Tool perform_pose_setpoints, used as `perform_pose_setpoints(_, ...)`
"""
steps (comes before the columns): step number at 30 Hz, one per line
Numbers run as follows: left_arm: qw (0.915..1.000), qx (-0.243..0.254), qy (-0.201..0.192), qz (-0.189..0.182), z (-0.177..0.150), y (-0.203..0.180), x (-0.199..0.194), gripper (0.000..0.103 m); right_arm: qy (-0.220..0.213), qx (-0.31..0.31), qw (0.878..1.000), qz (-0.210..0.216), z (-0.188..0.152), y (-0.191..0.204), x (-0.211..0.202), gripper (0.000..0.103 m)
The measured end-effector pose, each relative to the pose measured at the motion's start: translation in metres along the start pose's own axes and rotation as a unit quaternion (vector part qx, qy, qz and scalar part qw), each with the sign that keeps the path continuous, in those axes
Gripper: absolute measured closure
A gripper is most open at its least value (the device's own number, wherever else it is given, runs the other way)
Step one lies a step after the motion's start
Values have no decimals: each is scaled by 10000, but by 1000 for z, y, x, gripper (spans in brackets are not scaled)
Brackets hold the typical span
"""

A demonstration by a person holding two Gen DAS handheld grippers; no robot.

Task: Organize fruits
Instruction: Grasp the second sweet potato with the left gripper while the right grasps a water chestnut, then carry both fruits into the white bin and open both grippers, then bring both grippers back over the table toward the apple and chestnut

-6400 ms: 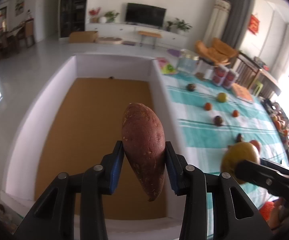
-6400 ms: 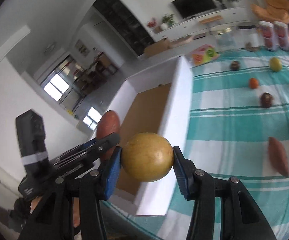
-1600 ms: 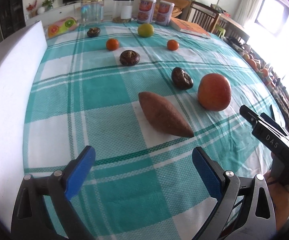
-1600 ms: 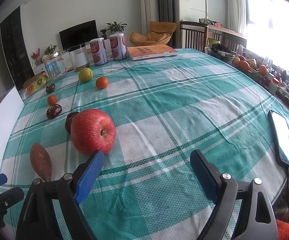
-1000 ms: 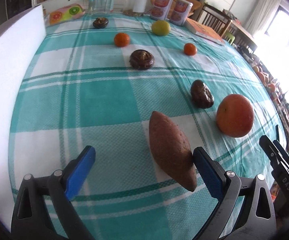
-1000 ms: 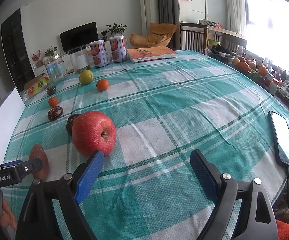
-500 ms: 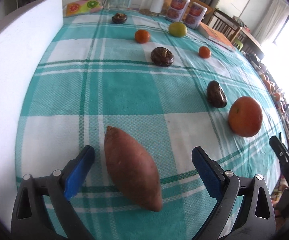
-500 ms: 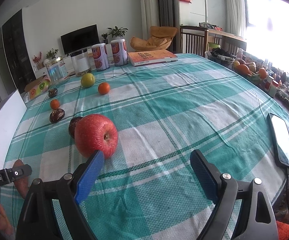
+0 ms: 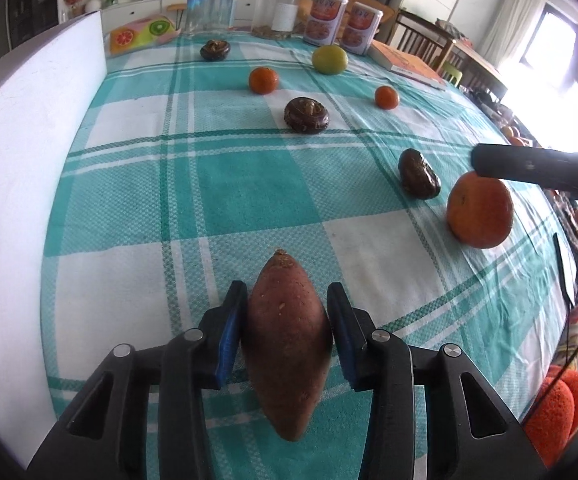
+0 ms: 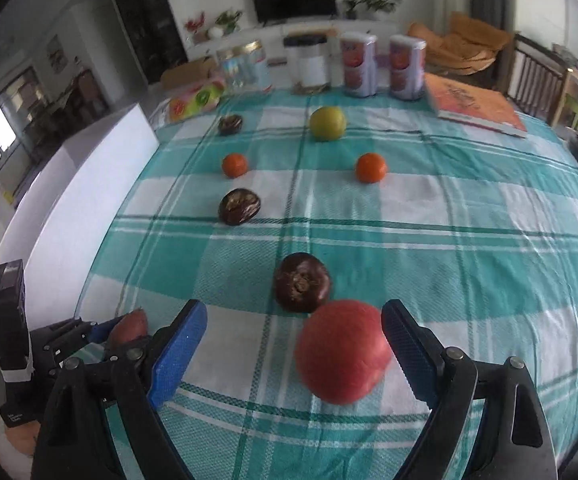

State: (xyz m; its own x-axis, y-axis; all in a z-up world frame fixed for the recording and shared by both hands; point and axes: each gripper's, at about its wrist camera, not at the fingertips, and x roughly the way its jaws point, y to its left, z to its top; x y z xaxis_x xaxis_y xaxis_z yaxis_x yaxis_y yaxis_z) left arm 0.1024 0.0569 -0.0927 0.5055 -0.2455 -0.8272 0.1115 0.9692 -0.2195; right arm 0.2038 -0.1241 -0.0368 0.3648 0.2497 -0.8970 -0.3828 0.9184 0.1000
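A reddish-brown sweet potato [image 9: 285,344] lies on the teal checked tablecloth [image 9: 249,184], pointing away from the camera. My left gripper [image 9: 286,292] straddles it; the jaws are closing and both blue pads touch its sides. In the right wrist view the same sweet potato [image 10: 129,330] shows at lower left inside the left gripper [image 10: 101,332]. My right gripper [image 10: 293,308] is open over a red apple [image 10: 343,350], which sits between the jaws, nearer the right one, with no pad touching it. The left wrist view shows that apple [image 9: 481,216] under a dark right finger [image 9: 529,168].
Dark brown round fruits [image 10: 301,282] [image 10: 239,206], two small oranges [image 10: 371,167] [image 10: 234,165] and a yellow-green fruit [image 10: 327,123] lie farther out. A white box wall [image 9: 21,152] runs along the left. Jars, cans and a book [image 10: 473,108] stand at the back.
The left jaws have closed from wide open onto the sweet potato. The right gripper has swung left and rolled, so the apple now sits between its jaws instead of at its left finger.
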Motion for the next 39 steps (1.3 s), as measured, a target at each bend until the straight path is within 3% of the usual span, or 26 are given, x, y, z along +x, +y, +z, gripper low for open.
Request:
perform_pose_setpoints(3,9999,-90,63,20,-1,5,-5,42,1105,-516,9920,-334,22,8,48,23)
perform_pose_setpoints(5,9998,-97,34,154,-4,9,-10,37,1554,-728,9839,-491,25,9,68,27)
perform_pose_setpoints(6,9998,-82,54,144,-6,10,-10,37,1698,-801,9807,-553,25,9,75,34)
perform_pose_setpoints(7,9999,-69,98,112,-7,11,-9,40,1772,-864,9784,-629,25,9,80,56)
perform_pose_setpoints(8,9999,-61,117,12,-7,12,-9,44,1774,-891,9778,-676,25,9,81,56)
perform_pose_setpoints(9,9998,-60,112,-157,-8,11,-9,59,1750,-869,9783,-682,26,9,79,57)
perform_pose_setpoints(10,9997,-51,108,-198,-7,9,-10,61,1672,-863,9798,-674,25,9,76,57)
perform_pose_setpoints(12,10000,19,31,-30,-8,4,-13,62,1400,-706,9861,-550,24,8,62,57)
perform_pose_setpoints(17,9972,-262,-192,-671,-12,8,-54,62,533,-130,9982,223,15,12,11,57)
perform_pose_setpoints(20,9922,-441,-447,-1075,-15,19,-107,62,33,-35,9961,882,13,50,-18,57)
perform_pose_setpoints(22,9899,-554,-720,-1088,-17,35,-146,61,-185,-169,9897,1412,15,93,-31,57)
perform_pose_setpoints(25,9886,-796,-1143,-566,-21,72,-194,61,-338,-536,9741,2171,12,171,-46,57)
perform_pose_setpoints(29,9816,-1279,-1267,639,-36,133,-218,61,-229,-1012,9554,2765,-1,257,-45,57)
perform_pose_setpoints(31,9773,-1453,-1040,1136,-45,159,-210,61,-56,-1211,9516,2825,-8,288,-35,57)
perform_pose_setpoints(35,9666,-1905,-709,1565,-61,189,-193,57,82,-1290,9579,2563,-14,311,-18,51)
perform_pose_setpoints(39,9607,-1898,-1171,1656,-56,179,-203,15,-609,-899,9614,2529,-8,276,-49,45)
